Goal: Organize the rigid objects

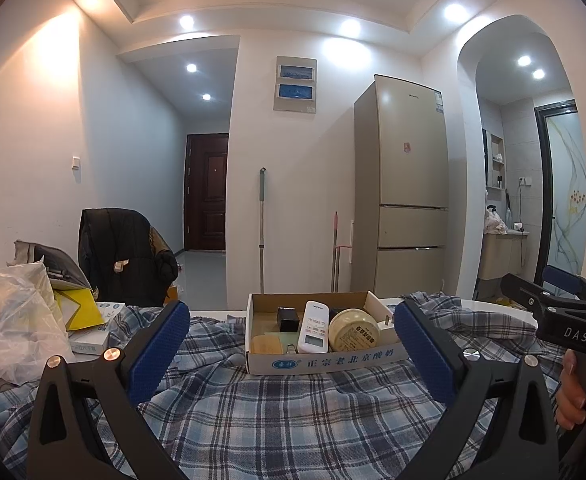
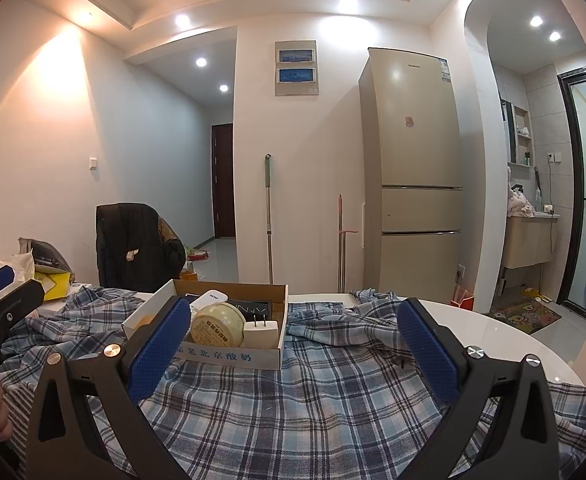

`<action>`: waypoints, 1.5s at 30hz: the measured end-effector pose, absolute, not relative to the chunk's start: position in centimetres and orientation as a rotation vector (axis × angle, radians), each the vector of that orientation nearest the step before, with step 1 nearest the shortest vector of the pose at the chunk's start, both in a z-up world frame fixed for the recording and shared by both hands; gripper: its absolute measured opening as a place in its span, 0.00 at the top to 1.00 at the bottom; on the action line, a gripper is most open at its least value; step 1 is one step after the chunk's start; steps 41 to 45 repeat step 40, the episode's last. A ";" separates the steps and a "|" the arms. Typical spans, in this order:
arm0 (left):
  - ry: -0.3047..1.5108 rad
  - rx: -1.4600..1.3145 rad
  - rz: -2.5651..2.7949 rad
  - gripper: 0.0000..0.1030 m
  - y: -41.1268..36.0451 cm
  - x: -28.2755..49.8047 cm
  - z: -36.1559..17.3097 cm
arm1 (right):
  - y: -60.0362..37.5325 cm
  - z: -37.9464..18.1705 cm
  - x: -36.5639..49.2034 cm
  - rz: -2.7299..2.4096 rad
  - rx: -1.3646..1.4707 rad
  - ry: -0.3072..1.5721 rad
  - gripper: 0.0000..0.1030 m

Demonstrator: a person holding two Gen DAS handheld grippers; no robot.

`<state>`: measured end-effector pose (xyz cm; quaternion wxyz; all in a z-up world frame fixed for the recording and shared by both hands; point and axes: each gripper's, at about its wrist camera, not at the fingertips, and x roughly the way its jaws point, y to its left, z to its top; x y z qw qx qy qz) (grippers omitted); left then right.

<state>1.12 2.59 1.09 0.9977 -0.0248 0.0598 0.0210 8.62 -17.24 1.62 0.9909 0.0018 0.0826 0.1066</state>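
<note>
Both grippers, left [image 1: 292,344] and right [image 2: 293,340], hold fingers apart, seemingly empty, near the cardboard box [image 1: 325,360].

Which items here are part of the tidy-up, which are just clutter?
Job:
shallow white cardboard box
white remote control
round cream tin
white plug adapter
small black cube

Lying about:
crumpled clear plastic bag
yellow packet
black jacket

Showing black angular frames on the left gripper [image 1: 292,347] and right gripper [image 2: 293,346]. Carrying blue dimpled pads [image 1: 160,346] inside each finger, silver screws [image 1: 111,354] sitting behind the pads. Bearing white "DAS" lettering [image 1: 576,336].
</note>
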 end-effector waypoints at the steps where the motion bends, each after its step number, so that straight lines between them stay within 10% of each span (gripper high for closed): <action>1: 0.119 -0.050 0.041 0.00 2.6 1.1 1.1 | -17.2 1.6 8.6 0.214 0.004 0.165 0.00; 45: 0.140 -0.059 0.044 0.00 3.3 1.5 0.9 | -16.8 1.5 8.9 0.217 -0.001 0.176 0.00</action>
